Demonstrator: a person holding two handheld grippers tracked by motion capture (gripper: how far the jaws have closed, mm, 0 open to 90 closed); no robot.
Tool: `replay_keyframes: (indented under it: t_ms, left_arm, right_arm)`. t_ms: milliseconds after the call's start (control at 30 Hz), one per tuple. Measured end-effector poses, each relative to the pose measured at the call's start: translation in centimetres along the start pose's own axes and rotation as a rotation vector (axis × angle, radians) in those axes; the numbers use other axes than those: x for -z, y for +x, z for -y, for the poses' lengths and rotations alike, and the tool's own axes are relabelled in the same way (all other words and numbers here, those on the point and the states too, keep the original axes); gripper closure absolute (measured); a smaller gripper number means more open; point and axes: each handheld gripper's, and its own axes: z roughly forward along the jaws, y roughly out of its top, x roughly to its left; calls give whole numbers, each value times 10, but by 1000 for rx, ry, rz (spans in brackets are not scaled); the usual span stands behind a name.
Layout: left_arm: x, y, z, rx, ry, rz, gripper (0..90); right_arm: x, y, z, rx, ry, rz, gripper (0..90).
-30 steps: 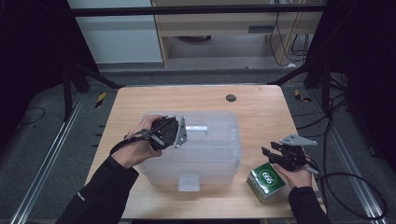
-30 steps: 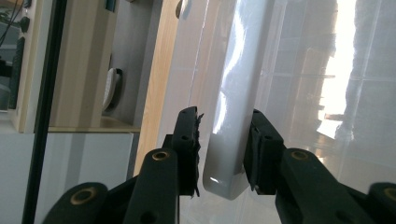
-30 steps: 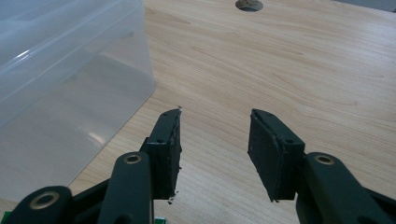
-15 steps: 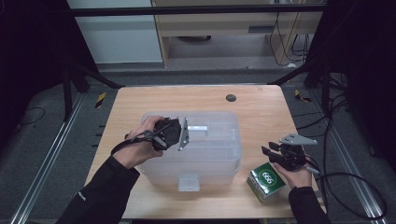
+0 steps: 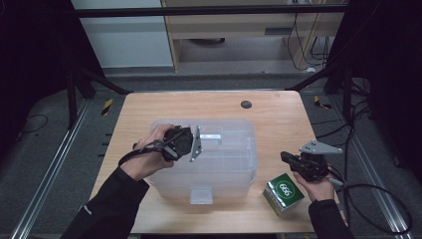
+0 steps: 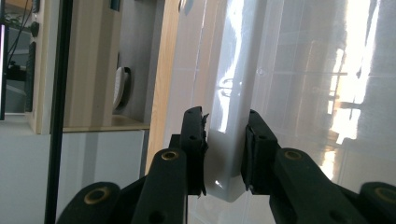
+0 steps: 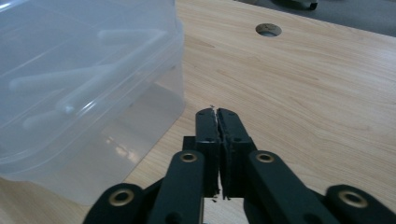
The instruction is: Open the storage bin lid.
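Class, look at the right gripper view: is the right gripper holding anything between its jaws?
No: the right gripper has its jaws pressed together with nothing between them, above the bare table.

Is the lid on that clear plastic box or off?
On. The lid covers the clear box, and the left gripper clamps its raised handle.

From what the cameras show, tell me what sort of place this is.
Probably a lab or workshop recording station: a wooden table inside a black metal frame, loose cables on the grey floor, and a workbench behind.
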Motion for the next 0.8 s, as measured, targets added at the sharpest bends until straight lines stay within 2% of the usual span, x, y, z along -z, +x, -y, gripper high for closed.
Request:
replay_keyframes:
  t_ms: [333, 500, 800]
  left_arm:
    - [0, 1, 1, 13, -7, 6, 725]
    - [1, 2, -1, -1, 7, 2, 726]
    - [1, 4, -3, -5, 20, -6, 726]
  right_arm:
    - [0, 6, -2, 10, 27, -11, 900]
    - [2, 9, -5, 17, 21, -9, 900]
    - [5, 20, -10, 27, 25, -42, 900]
